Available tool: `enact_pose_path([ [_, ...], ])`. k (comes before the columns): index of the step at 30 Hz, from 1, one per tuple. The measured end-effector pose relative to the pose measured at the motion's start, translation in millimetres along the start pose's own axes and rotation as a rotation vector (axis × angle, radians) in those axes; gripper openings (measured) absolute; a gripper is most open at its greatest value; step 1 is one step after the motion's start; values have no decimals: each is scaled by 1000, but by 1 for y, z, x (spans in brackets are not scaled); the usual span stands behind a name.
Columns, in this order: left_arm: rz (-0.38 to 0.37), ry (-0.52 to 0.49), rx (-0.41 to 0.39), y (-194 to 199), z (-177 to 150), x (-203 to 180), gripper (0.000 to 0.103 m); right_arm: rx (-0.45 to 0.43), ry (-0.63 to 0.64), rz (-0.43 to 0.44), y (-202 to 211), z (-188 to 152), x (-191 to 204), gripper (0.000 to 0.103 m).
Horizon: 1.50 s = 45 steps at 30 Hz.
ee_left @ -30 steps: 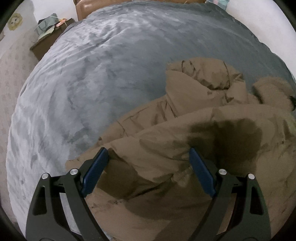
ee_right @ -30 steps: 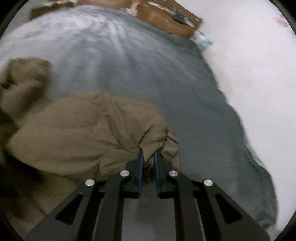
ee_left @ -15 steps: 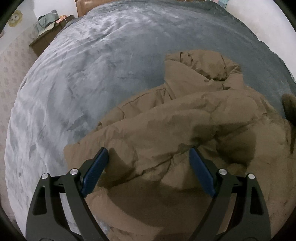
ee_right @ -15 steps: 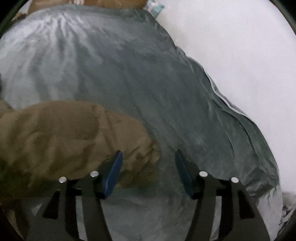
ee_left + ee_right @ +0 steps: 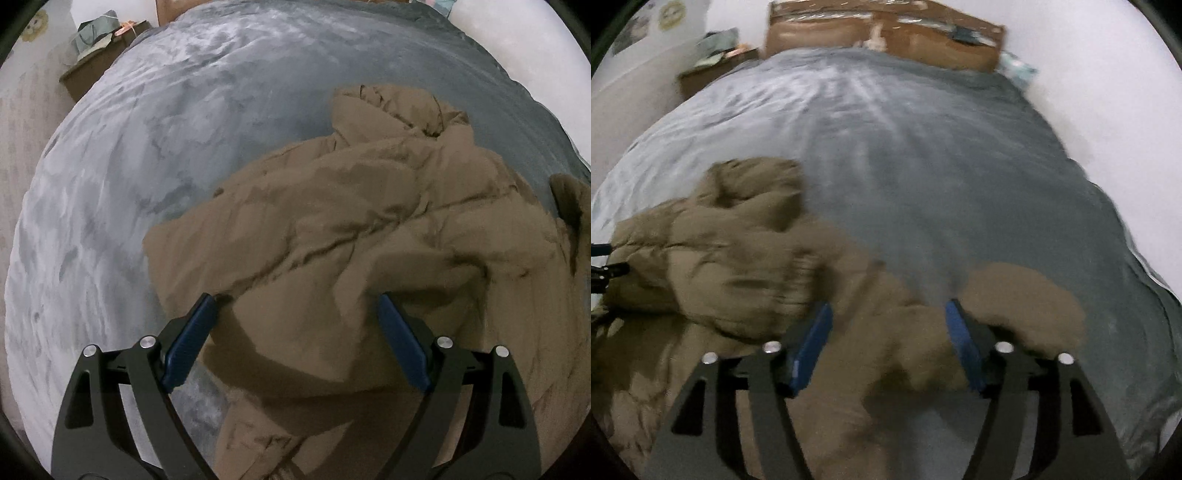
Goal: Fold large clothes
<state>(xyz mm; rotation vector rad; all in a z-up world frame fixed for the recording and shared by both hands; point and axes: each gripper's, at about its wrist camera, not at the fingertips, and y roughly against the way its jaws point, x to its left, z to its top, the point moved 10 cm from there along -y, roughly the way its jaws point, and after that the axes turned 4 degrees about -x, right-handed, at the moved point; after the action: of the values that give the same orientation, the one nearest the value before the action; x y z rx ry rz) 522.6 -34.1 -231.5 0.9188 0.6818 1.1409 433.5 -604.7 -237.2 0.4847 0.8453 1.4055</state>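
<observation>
A large brown padded jacket [image 5: 351, 236] lies crumpled on a grey bedspread [image 5: 166, 129]. My left gripper [image 5: 295, 306] is open, with its blue pads on either side of a fold at the jacket's near edge and not closed on it. In the right wrist view the jacket [image 5: 731, 266] lies to the left and below, and a sleeve end [image 5: 1023, 302] lies to the right. My right gripper [image 5: 888, 314] is open above the jacket and holds nothing. The right wrist view is blurred by motion.
The grey bedspread [image 5: 942, 166] stretches to a brown headboard [image 5: 886, 37] at the far end. A bedside table [image 5: 96, 70] with clutter stands at the far left. White walls flank the bed.
My right gripper was shut on a jacket fold one second ago; it has opened, let go and swung to face the headboard. The jacket has settled flatter under my left gripper.
</observation>
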Motion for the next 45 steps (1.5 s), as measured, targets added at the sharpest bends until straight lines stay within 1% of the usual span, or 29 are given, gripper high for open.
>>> enact_pose_path([
  [1,5,-1,0,0,-2,1,89,19,3,21,-11,1,11,71],
  [3,6,5,4,4,-9,7,89,64,-21,95,-35,-2,39,71],
  [4,6,12,6,6,-12,11,89,95,-69,141,-49,-4,48,71],
  [7,-4,31,10,10,-18,17,89,157,-197,241,-77,-12,61,72],
  [10,-9,39,14,10,-23,20,89,218,-260,283,-98,-28,65,73],
  [11,-6,40,15,9,-23,21,89,213,-280,305,-97,-31,67,70],
  [12,-6,41,16,9,-24,22,89,201,-281,317,-96,-31,69,56],
  [13,-8,44,17,8,-25,23,89,193,-264,332,-92,-33,74,33],
  [14,-10,49,18,9,-27,25,89,192,-220,311,-88,-36,77,29],
  [15,-13,55,20,7,-26,24,89,183,-177,297,-84,-36,78,22],
  [16,-16,56,20,7,-28,25,89,169,-97,255,-78,-38,81,5],
  [19,-37,57,15,10,-29,18,89,141,31,153,-61,-43,77,4],
  [22,-50,20,-6,21,-30,9,89,113,185,-26,-39,-51,60,4],
  [24,-40,-15,-23,27,-30,5,92,120,139,6,-31,-53,53,4],
  [26,-12,-42,-40,31,-30,2,92,123,93,-17,-24,-50,43,6],
  [27,-8,-46,-42,32,-30,2,92,124,76,-22,-21,-48,43,9],
  [28,-6,-45,-44,33,-30,2,92,116,61,-22,-19,-45,42,16],
  [29,-8,-40,-45,33,-29,2,93,79,36,-8,-11,-38,45,29],
  [30,-10,-34,-46,33,-27,3,94,45,23,8,-8,-32,47,69],
  [31,-12,-21,-46,33,-25,4,94,15,18,21,-4,-27,51,91],
  [33,-4,-2,-49,33,-22,8,97,-24,47,30,2,-21,64,91],
  [35,14,33,-50,32,-17,15,99,-30,84,17,0,-19,77,91],
  [36,22,48,-50,31,-15,17,99,-39,87,34,-1,-18,87,91],
  [38,31,74,-50,30,-12,18,99,-39,37,69,-6,-15,94,91],
  [40,19,105,-40,24,-9,15,99,-41,3,97,-11,-10,98,91],
  [42,15,130,-25,19,-12,14,98,-61,5,122,-14,-7,110,90],
  [43,7,139,-22,17,-13,12,98,-49,16,103,-19,-9,112,83],
  [44,2,134,-15,14,-14,8,92,-28,26,71,-27,-10,113,73],
  [45,2,118,2,10,-16,4,79,-4,29,64,-34,-13,113,45],
])
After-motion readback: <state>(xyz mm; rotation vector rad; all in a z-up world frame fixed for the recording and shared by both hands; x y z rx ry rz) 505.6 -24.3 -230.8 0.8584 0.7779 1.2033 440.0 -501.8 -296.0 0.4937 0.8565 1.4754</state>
